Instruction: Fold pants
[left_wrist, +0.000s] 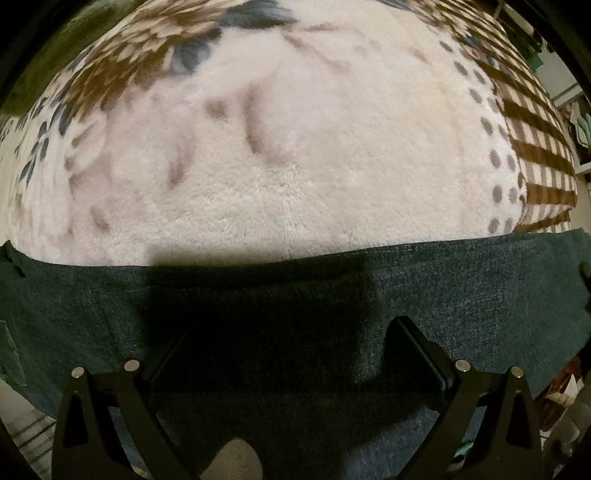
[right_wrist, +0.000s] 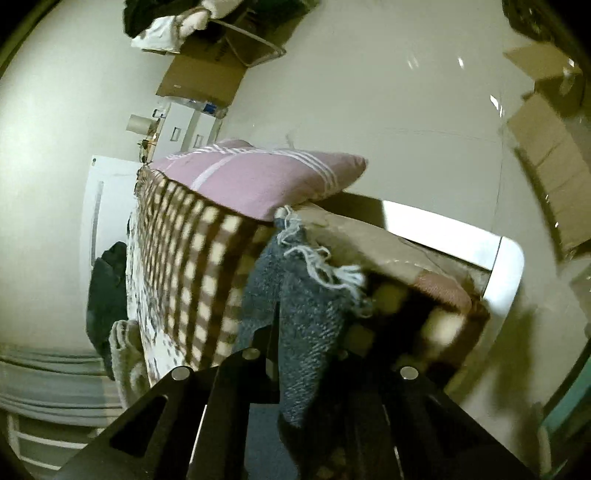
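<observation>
The dark grey-blue pants (left_wrist: 443, 295) lie flat across the near edge of a bed covered by a cream patterned fleece blanket (left_wrist: 314, 147). My left gripper (left_wrist: 288, 339) hovers just over the pants with its jaws wide apart and nothing between them. In the right wrist view my right gripper (right_wrist: 295, 332) is shut on a frayed leg end of the pants (right_wrist: 306, 295), which hangs up and over the fingers. The view is tilted sideways along the bed's edge.
A pink striped pillow (right_wrist: 258, 177) lies on the checked blanket border (right_wrist: 192, 266). The white bed frame (right_wrist: 506, 266) shows at the right. Cardboard boxes (right_wrist: 207, 74) and clothes sit on the pale floor. Dark clothing (right_wrist: 107, 280) lies beside the bed.
</observation>
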